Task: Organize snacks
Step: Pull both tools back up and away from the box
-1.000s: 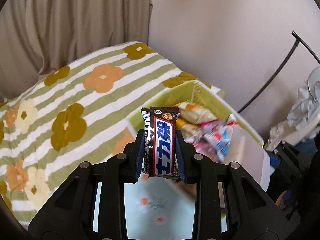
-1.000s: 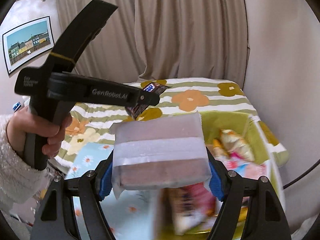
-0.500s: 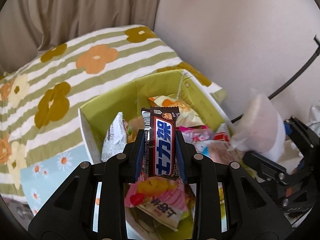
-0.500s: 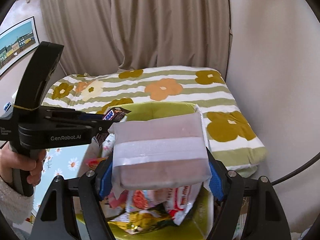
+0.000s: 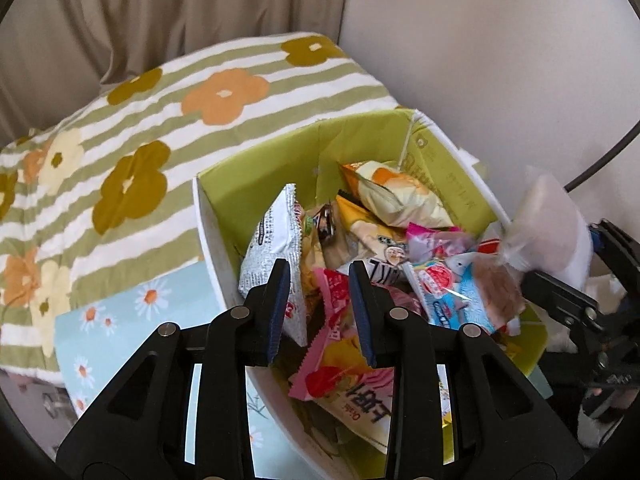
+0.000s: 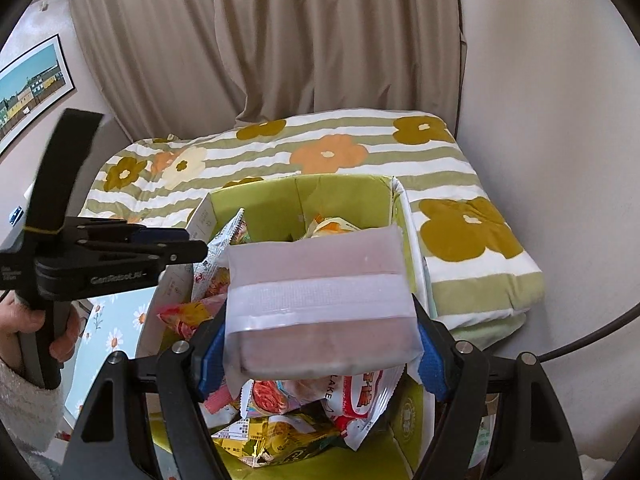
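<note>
Beige curtains [image 6: 320, 40] hang behind a bed with a green-and-white striped blanket [image 5: 132, 128] covered in big orange and olive flowers. Sitting on it is a green cardboard box [image 5: 256, 184], flaps up, stuffed with snack packets. A light blue daisy-print sheet [image 5: 120, 320] lies beside the box on its left.

Left tongs [image 5: 320, 308] are hovering right over the box with their fingers apart and nothing between them, so they're released. Just past the fingertips there's a white-and-grey packet [image 5: 276, 248] standing upright against the box's left wall, a pink packet [image 5: 344, 364] underneath, and a pale yellow-orange bag [image 5: 396, 196] toward the far corner.

Right tongs [image 6: 320, 356] are clenched on a frosted plastic pouch [image 6: 320, 292] with a white band across its middle and something brownish inside. It's held flat above the near end of the box, over a red-and-white bag [image 6: 364, 400] and a yellow packet [image 6: 288, 440]. In the left wrist view the same pouch shows at the box's right edge.

A framed picture [image 6: 32, 84] of colourful houses hangs on the left wall.
</note>
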The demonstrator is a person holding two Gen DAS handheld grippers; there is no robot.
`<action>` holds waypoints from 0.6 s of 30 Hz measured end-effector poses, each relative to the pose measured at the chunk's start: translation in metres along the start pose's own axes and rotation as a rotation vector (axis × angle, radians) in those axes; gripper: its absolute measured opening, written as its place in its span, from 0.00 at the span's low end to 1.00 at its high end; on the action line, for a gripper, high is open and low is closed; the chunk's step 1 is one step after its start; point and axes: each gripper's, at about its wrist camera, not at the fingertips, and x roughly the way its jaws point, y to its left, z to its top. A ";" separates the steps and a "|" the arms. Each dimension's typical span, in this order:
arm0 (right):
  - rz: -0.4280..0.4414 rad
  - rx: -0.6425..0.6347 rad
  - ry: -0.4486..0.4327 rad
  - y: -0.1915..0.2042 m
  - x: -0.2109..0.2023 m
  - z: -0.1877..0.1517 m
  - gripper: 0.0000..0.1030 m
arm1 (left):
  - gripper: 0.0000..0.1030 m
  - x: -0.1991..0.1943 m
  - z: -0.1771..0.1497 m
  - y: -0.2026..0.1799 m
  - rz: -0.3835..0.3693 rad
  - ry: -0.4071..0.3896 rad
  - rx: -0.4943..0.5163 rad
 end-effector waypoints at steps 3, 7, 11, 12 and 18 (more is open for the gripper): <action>0.011 0.008 0.006 0.000 0.004 0.003 0.71 | 0.27 -0.001 -0.006 0.003 0.006 0.011 -0.008; 0.020 0.027 0.025 -0.001 0.010 0.008 0.71 | 0.62 0.000 -0.017 0.007 0.016 0.034 -0.016; 0.037 0.038 0.071 0.002 0.024 0.019 0.73 | 1.00 -0.005 -0.025 0.007 0.011 0.009 -0.019; 0.035 0.028 0.076 0.005 0.026 0.021 0.74 | 1.00 -0.007 -0.026 0.006 0.026 0.003 -0.018; 0.021 -0.002 0.003 0.014 0.032 0.041 0.99 | 1.00 -0.017 -0.044 0.012 0.075 -0.001 -0.071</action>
